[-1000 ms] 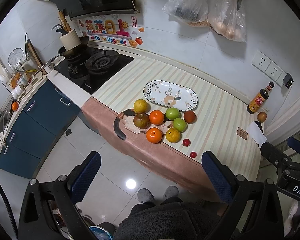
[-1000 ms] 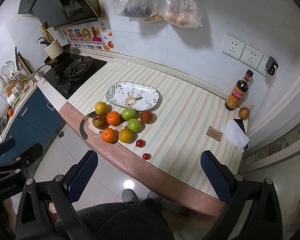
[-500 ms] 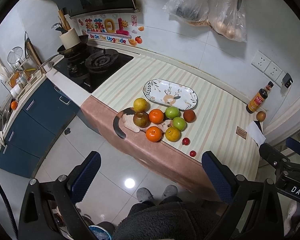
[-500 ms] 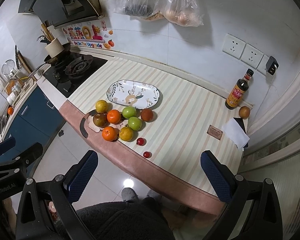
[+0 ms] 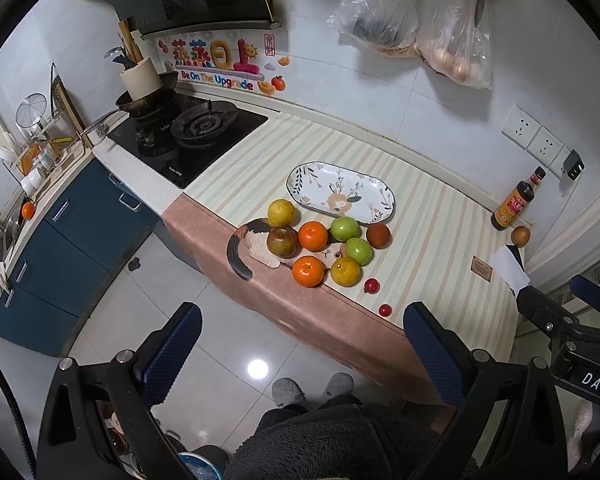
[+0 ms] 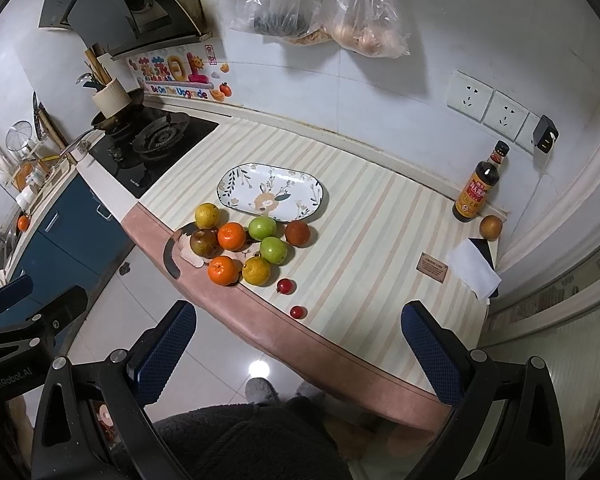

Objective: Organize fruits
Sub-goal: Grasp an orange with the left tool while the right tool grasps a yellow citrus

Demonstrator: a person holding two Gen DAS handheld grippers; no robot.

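- Left tongs (image 5: 300,354) spread wide, empty, held high over the floor in front of the desk (image 5: 440,216); right tongs (image 6: 298,346) likewise spread and empty. No fruit gripped yet.
- Fruit cluster sits near the front edge of the striped desk, just in front of the white oval plate with a leaf-and-deer pattern (image 5: 340,192), which is empty.
- Risk: round orange tangerine (image 5: 308,271) and yellow-green citrus (image 5: 345,271) lie closest to the edge band; a glancing finger could roll either onto the floor.
- Risk: fruits touch each other. Closing on the second orange tangerine (image 5: 313,236) may shove the dark brown-green fruit (image 5: 282,242) or a green apple (image 5: 344,229) sideways.
- Risk: two small red fruits (image 5: 371,285) (image 5: 385,310) lie apart, near the edge; small and round, likely to squirt out of wide pads.
- Risk: plate is shallow-rimmed; fruit released from any height may roll off the far side.
- Cat-shaped mat (image 5: 256,246) under part of the cluster gives an uneven base; fruit may shift as neighbours leave.
- Dark sauce bottle (image 5: 518,200) stands well apart; low collision concern.
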